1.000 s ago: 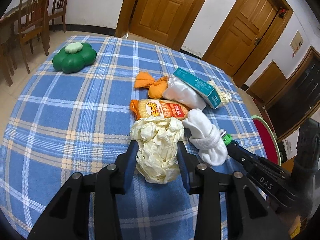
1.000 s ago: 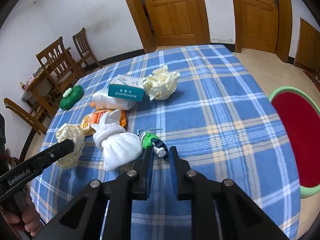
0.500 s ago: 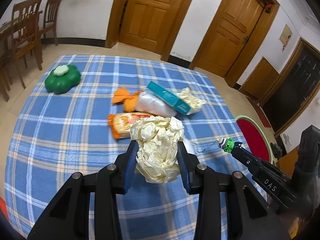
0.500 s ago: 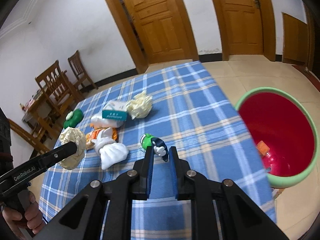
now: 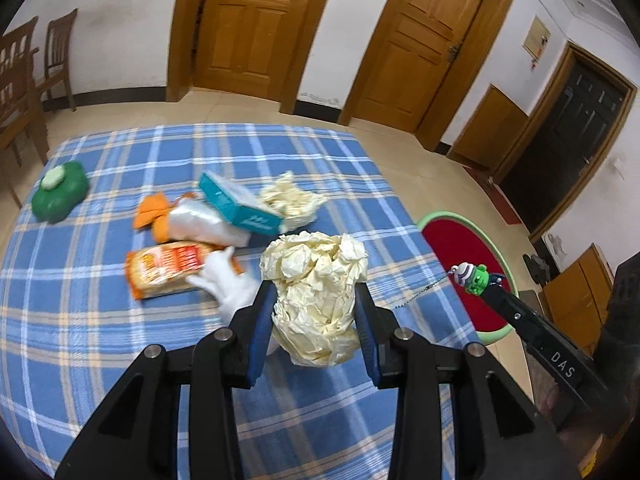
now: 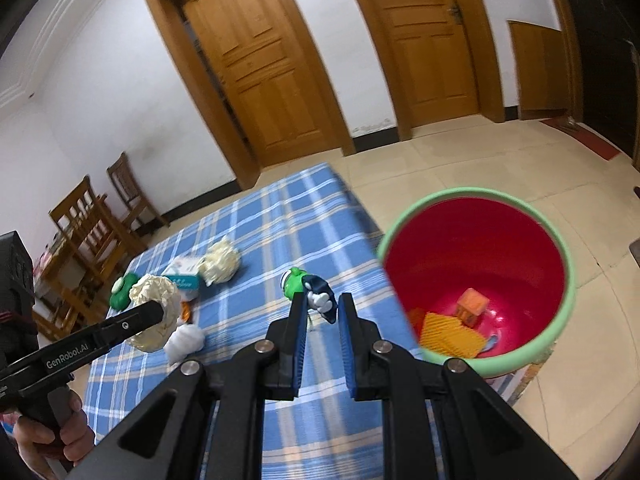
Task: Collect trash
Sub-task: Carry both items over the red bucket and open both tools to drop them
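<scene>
Two grippers each have hold of one piece of trash, and both are up in the air above the table. The right gripper [image 6: 320,312] has its jaws squeezed almost together on a small green toy [image 6: 310,290] with a thin chain hanging from it. The left gripper [image 5: 316,312] has its jaws wider apart, pressed on both sides of a big crumpled paper ball [image 5: 318,296].

What matters most for the next move is where the bin is. The red bin [image 6: 560,256] with the green rim stands on the floor, just past the right edge of the table [image 6: 256,240]. From the right gripper it lies ahead and to the right, with its open mouth facing up. The right hand is the nearer one, I think, so the toy probably goes in first. The left gripper is more over the middle of the table (it has to cross to the right edge to get there).

Inside the bin there is already some orange trash [image 6: 452,332] at the bottom.

Farther back on the table lies more to collect: a white sock [image 5: 232,284], an orange snack bag [image 5: 168,266], a teal box [image 5: 236,206], another paper wad [image 5: 292,200], and a green thing [image 5: 58,192] near the far left corner.
</scene>
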The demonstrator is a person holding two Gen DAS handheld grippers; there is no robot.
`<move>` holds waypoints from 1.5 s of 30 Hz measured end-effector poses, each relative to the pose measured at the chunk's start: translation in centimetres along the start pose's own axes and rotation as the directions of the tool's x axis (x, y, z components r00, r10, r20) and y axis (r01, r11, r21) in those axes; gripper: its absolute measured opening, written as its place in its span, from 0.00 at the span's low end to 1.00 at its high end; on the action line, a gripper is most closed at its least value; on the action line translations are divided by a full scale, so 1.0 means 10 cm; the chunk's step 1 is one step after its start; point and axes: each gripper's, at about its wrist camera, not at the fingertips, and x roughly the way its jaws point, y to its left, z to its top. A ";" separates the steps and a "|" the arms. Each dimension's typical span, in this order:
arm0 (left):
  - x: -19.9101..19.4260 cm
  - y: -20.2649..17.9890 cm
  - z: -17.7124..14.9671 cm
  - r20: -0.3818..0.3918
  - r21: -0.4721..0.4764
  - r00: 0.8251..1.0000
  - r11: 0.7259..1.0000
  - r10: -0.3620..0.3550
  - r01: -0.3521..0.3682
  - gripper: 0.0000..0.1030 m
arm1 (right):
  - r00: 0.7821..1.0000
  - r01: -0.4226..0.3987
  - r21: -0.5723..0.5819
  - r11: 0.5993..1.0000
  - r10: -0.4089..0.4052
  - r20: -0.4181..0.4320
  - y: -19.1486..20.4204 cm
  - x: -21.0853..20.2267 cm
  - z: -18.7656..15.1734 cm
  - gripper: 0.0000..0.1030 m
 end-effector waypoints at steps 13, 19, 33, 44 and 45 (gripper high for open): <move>0.38 -0.72 0.18 -0.048 0.107 0.996 0.991 -0.076 0.080 0.38 | 0.993 0.107 0.123 0.987 -0.112 0.035 -0.67 -0.13 0.06 0.17; 0.61 -1.01 0.22 -0.078 0.142 0.992 0.984 -0.101 0.111 0.38 | 0.988 0.149 0.160 0.976 -0.154 0.015 -0.93 -0.05 0.05 0.17; 1.11 -1.50 0.26 -0.143 0.207 0.984 0.968 -0.110 0.139 0.38 | 0.983 0.179 0.228 0.957 -0.181 -0.014 -1.37 0.05 -0.01 0.18; 1.30 -1.75 0.26 -0.178 0.239 0.977 0.957 -0.121 0.162 0.41 | 0.984 0.173 0.257 0.951 -0.175 -0.016 -1.46 0.05 -0.03 0.19; 1.30 -1.76 0.26 -0.179 0.239 0.977 0.958 -0.119 0.160 0.41 | 0.985 0.172 0.258 0.951 -0.174 -0.014 -1.46 0.04 -0.03 0.20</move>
